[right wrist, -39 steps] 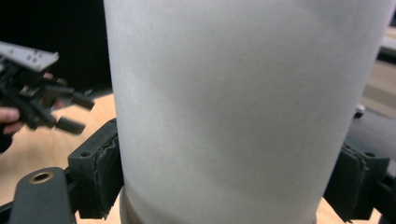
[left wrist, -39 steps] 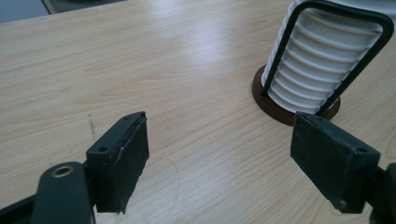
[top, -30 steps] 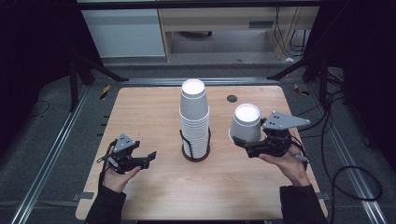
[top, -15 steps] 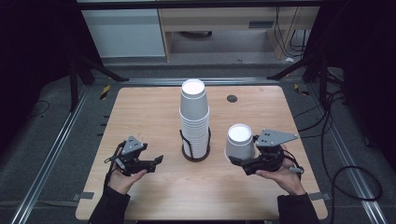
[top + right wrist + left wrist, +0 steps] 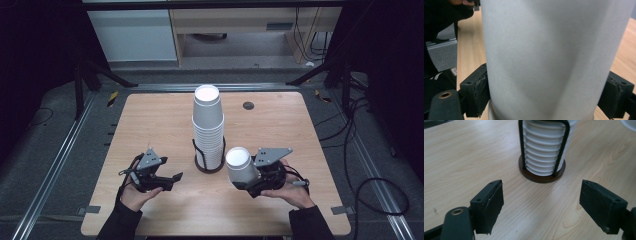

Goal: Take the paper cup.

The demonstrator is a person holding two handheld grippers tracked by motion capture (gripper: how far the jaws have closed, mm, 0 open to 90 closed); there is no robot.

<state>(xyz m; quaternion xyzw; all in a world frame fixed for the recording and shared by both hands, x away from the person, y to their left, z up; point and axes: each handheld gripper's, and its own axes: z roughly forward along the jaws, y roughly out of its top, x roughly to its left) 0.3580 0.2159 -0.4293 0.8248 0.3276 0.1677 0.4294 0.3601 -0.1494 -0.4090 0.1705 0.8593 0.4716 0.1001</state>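
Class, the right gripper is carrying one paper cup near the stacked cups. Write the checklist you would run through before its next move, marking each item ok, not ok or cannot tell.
1. Right gripper shut on the single cup: ok; the right gripper view shows both pads pressed against the cup wall.
2. Cup wall undented: not ok; a crease shows in that view.
3. Cup clear of the table: cannot tell.
4. Stack of cups upright in its wire holder: ok.
5. Left gripper open and apart from the holder: ok.
6. Bare table in front of the held cup for setting it down: ok.
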